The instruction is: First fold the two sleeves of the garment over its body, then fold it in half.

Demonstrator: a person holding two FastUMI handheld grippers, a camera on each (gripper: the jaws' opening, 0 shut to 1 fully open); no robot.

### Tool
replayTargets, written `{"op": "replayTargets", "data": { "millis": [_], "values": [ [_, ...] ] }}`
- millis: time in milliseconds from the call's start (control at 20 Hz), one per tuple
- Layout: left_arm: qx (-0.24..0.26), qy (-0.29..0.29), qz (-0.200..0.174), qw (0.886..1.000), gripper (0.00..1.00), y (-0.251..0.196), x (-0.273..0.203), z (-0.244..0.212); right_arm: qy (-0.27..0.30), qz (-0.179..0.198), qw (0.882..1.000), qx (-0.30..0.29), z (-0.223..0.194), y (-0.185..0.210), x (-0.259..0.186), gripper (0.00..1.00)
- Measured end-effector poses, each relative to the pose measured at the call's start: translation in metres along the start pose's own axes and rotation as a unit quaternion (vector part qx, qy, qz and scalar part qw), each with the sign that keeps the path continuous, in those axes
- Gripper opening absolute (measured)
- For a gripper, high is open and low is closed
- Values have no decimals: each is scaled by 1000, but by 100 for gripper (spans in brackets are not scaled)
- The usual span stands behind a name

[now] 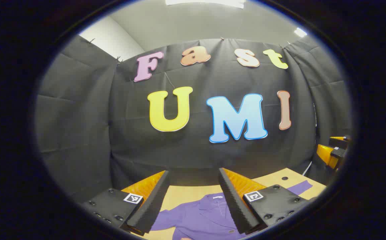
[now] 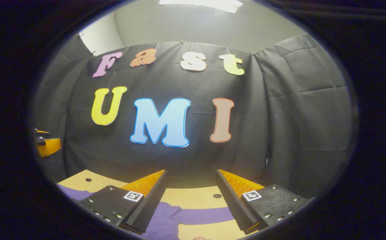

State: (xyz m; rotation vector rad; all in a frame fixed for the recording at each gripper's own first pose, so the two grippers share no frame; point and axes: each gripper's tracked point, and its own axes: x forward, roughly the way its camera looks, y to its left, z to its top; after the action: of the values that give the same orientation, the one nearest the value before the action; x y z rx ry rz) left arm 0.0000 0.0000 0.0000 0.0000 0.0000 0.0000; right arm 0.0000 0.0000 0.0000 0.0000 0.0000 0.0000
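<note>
The left gripper (image 1: 193,196) hangs with its jaws spread wide and released, nothing between them but air; through the gap, in the left gripper view, lies the purple garment (image 1: 199,216), its collar (image 1: 218,197) toward the booth wall and its body spread flat on the wooden bench (image 1: 186,193); beyond the right-hand finger of that gripper a strip of purple, which I take for a sleeve end (image 1: 299,187), lies out on the bench well away from the collar, near a small hole in the board; the right gripper (image 2: 191,196) is likewise released, jaws apart and holding nothing, held above the bench and not touching the cloth; through its gap the right gripper view shows a sleeve (image 2: 203,215) stretched straight out sideways from the garment's body, lying flat on the bench and not laid over the body; another patch of purple shows beyond its left-hand finger, on the collar side; judged from this, the task has hardly begun: the one sleeve seen clearly is still extended, the far sleeve cannot be seen whole, no half fold is visible, and both sleeve folds and the final fold seem still to do.
</note>
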Motion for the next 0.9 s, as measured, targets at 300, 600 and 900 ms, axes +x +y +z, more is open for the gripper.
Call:
{"op": "replayTargets", "data": {
  "millis": [300,600,900],
  "values": [
    [9,1,-2,1000,95,-5,15,-1,9,9,1000,-2,-9,2,15,93],
    [10,5,1,1000,95,-8,15,-1,35,7,999,1,-35,-7,28,93],
    [14,19,25,999,95,-7,9,-6,118,-44,992,22,-129,-82,71,93]
  ]
}}
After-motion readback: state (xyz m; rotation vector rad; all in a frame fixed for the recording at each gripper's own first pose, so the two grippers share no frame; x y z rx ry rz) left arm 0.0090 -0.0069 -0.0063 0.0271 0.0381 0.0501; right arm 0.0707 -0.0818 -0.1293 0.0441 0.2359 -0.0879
